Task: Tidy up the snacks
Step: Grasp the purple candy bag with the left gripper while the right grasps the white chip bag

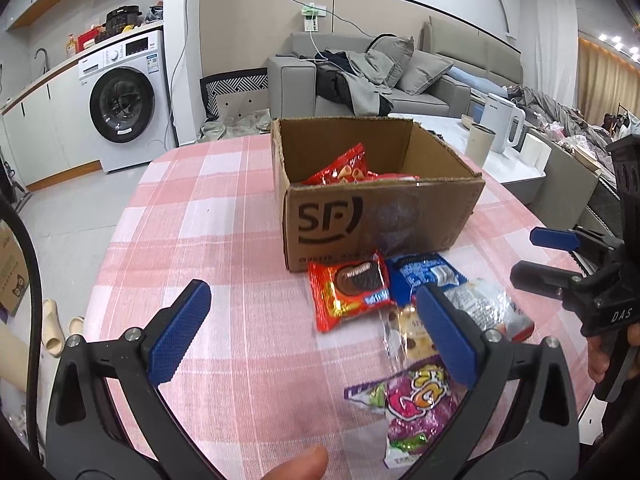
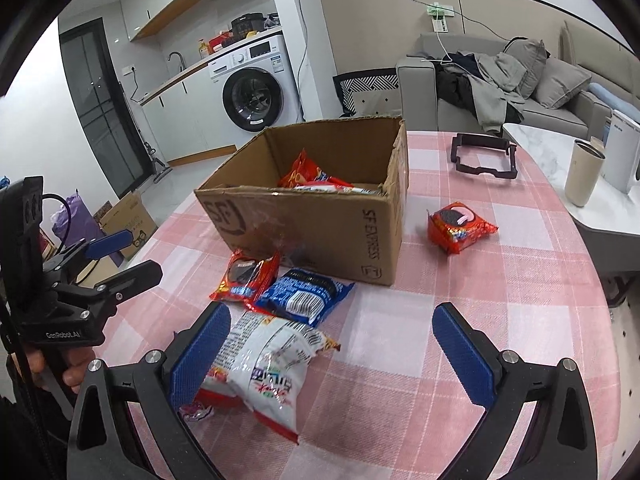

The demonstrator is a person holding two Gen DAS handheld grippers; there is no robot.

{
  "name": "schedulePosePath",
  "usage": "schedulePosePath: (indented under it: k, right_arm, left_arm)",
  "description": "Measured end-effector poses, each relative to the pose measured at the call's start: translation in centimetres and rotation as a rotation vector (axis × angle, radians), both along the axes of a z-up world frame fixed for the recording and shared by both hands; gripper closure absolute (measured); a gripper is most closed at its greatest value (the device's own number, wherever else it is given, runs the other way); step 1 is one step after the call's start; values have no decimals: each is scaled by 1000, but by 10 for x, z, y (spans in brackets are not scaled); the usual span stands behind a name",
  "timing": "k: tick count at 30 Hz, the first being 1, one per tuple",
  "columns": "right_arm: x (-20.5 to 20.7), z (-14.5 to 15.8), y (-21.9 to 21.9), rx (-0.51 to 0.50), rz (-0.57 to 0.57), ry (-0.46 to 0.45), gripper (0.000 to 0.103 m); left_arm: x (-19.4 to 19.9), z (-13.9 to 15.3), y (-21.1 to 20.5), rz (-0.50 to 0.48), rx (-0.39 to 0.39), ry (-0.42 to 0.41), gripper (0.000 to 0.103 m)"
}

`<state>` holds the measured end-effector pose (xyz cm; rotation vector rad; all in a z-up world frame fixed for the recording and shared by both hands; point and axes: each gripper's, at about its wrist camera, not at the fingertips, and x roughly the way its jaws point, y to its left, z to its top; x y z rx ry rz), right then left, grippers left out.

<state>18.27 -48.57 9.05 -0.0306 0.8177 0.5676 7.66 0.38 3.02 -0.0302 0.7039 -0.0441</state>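
An open cardboard box (image 1: 380, 216) (image 2: 320, 220) stands on the pink checked tablecloth (image 1: 224, 216) with red snack packets (image 1: 340, 168) (image 2: 308, 178) inside. In front of it lie a red cookie packet (image 1: 348, 292) (image 2: 246, 276), a blue packet (image 1: 420, 274) (image 2: 304, 296), a white packet (image 1: 492, 308) (image 2: 268, 356), a clear cookie packet (image 1: 412, 336) and a purple candy packet (image 1: 416, 408). Another red cookie packet (image 2: 460, 228) lies right of the box. My left gripper (image 1: 312, 308) (image 2: 144, 252) is open, empty, left of the pile. My right gripper (image 2: 332, 320) (image 1: 524, 256) is open over the white packet.
A black plastic frame (image 2: 484, 156) lies on the table behind the box. A side table to the right holds a beige cup (image 2: 584, 172) and a white kettle (image 1: 504, 124). A grey sofa (image 1: 400, 76) and a washing machine (image 1: 124, 100) stand beyond. The table edge curves at right.
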Motion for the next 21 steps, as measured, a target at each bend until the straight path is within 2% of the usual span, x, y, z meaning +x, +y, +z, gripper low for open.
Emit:
schedulePosePath:
  k: [21]
  right_arm:
    - [-6,-34,35,-41,63,99,0]
  left_arm:
    - [-27,-35,-9,-30,-30,96,1]
